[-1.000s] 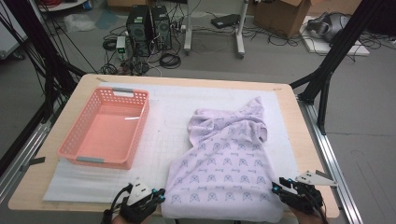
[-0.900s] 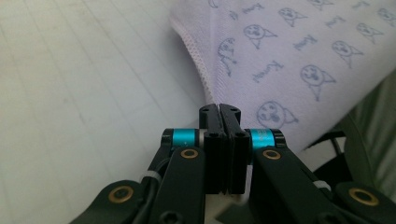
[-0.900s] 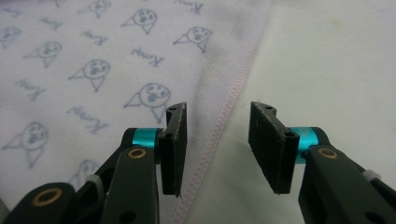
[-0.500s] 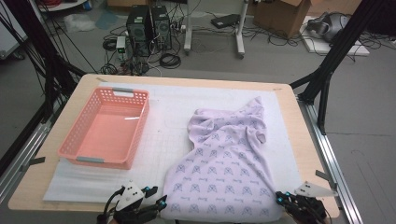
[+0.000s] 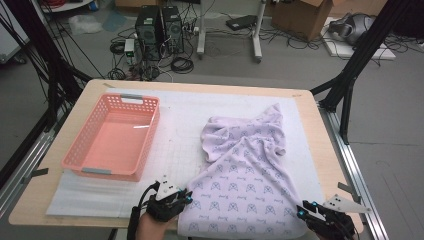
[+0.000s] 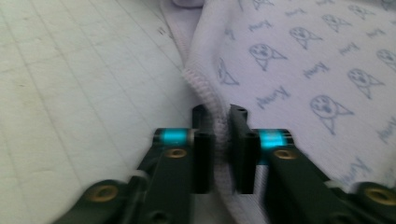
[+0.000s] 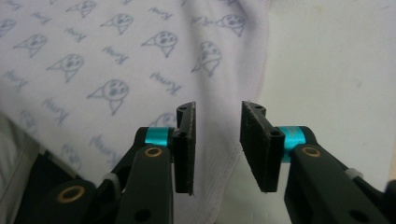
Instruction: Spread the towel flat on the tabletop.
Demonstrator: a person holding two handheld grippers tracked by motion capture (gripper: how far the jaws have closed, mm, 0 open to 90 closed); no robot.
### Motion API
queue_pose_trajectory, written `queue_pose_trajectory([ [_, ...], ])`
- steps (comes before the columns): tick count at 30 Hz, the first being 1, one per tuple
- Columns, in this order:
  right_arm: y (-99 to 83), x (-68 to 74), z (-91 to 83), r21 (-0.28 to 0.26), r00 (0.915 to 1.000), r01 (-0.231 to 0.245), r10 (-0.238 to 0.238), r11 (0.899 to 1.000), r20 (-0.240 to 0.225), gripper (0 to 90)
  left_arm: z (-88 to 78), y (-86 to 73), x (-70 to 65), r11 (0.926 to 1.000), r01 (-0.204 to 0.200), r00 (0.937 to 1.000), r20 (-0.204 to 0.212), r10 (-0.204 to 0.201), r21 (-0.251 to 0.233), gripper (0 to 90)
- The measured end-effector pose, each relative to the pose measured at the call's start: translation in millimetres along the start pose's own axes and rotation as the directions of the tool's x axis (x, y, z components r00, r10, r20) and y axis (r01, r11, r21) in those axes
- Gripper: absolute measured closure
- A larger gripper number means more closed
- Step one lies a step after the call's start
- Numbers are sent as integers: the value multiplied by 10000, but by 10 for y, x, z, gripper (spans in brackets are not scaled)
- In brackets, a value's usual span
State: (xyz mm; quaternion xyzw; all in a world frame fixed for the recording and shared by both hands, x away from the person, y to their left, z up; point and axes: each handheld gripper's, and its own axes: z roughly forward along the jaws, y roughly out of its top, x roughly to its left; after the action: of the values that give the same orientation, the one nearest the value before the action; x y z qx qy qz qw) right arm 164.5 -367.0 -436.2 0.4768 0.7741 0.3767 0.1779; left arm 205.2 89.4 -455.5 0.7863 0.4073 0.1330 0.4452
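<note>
- High view: a lilac printed cotton cloth (image 5: 245,185) lies spread on the white gridded mat (image 5: 185,120) covering the wooden counter (image 5: 310,110), its long axis running away from the person and its near hem at the counter's front edge.
- The left gripper (image 6: 218,144) sits at the cloth's near-left corner, its fingers (image 6: 201,158) pressed onto the stitched hem, which passes straight up between them.
- The right gripper (image 7: 217,144) sits at the near-right corner; its fingers (image 7: 186,144) stand spread, with the hemmed edge lying in the gap between them but not pinched.
- Judged from this, the next move turns on the right fingers closing on that edge, directly ahead of them.
- A salmon-pink plastic basket (image 5: 113,137) stands empty well to the left of the left fingers; nothing lies in the way.
</note>
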Motion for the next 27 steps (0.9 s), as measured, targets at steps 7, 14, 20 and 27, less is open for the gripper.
queue_pose_trajectory([
  [7, 163, -78, 184, -308, 9987, -500, 503, 9983, 85, 642, -421, -229, 51, 9993, -178, 9996, -196, 184, 315, 855],
  [14, 271, 43, 456, 142, 9996, -169, 173, 9998, -235, 644, -606, -393, 62, 9998, -100, 9997, 205, 96, 183, 811],
  [20, 254, 84, 430, 426, 9986, 526, -524, 9977, -59, 870, -555, -345, 101, 9985, 367, 9991, 250, -356, -412, 526],
  [27, 67, -30, 157, 627, 9989, 320, -341, 9975, 318, 844, -449, -173, 173, 9939, 593, 9977, 383, -559, -926, 488],
])
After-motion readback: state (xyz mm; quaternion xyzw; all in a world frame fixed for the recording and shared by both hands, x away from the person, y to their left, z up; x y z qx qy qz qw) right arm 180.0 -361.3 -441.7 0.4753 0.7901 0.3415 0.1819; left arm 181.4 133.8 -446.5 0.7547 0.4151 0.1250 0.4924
